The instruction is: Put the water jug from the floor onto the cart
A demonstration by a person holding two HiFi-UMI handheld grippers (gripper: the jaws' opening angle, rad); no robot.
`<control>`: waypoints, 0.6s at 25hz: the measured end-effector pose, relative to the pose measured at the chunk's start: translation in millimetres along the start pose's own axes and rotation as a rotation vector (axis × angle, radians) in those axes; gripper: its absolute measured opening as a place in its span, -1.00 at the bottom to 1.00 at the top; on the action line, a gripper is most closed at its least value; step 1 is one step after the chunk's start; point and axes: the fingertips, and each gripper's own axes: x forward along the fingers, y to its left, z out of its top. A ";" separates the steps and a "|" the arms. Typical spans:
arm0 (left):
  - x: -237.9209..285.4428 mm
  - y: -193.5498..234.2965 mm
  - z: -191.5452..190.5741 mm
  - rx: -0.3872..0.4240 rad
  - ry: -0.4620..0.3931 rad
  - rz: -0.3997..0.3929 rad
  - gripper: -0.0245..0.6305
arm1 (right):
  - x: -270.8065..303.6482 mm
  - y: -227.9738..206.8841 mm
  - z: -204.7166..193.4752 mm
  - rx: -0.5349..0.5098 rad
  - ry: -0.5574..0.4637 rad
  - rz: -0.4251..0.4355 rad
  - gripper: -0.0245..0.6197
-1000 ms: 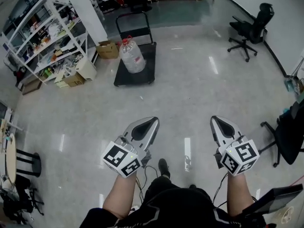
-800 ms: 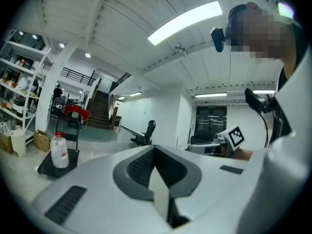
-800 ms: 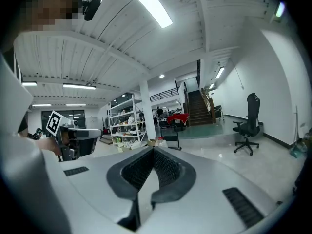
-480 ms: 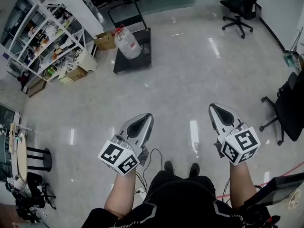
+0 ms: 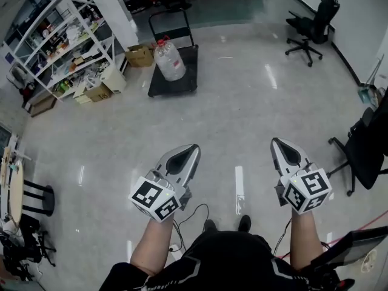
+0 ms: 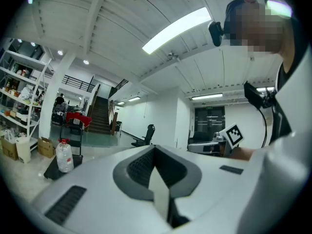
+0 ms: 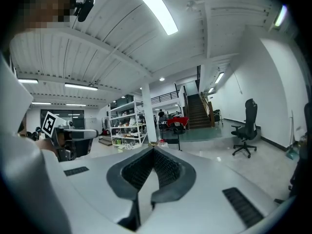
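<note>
A clear water jug (image 5: 169, 60) with a red cap stands upright on a black flat cart (image 5: 182, 85) far ahead on the floor. It also shows small at the left of the left gripper view, the jug (image 6: 64, 156) still on the cart (image 6: 50, 171). My left gripper (image 5: 192, 150) and right gripper (image 5: 278, 143) are held side by side in front of the person's body, far from the cart. Both point ahead, shut and empty. Each gripper view shows its own jaws meeting, the left gripper (image 6: 155, 148) and the right gripper (image 7: 153, 150), with nothing between them.
A white shelving rack (image 5: 63, 44) full of goods and cardboard boxes (image 5: 139, 56) stand left of the cart, beside a white column (image 5: 113, 10). Office chairs sit at the back right (image 5: 311, 26) and the right edge (image 5: 367, 155). A stool (image 5: 33, 199) is at the left, and a cable (image 5: 195, 213) lies by the person's feet.
The view has swayed as the person steps, and the cart looks slightly farther off. The jug stays on the cart. Both grippers remain shut, side by side.
</note>
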 end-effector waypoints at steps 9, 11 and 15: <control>-35.2 14.1 -1.8 -0.016 -0.023 -0.008 -0.92 | -0.9 34.6 8.9 -0.078 0.029 -0.027 -0.91; -36.8 11.3 -2.3 -0.014 -0.025 -0.017 -0.92 | -1.9 39.2 8.3 -0.080 0.028 -0.027 -0.91; -37.6 5.4 -2.2 -0.015 -0.030 -0.028 -0.92 | -1.8 46.0 6.0 -0.087 0.034 -0.025 -0.91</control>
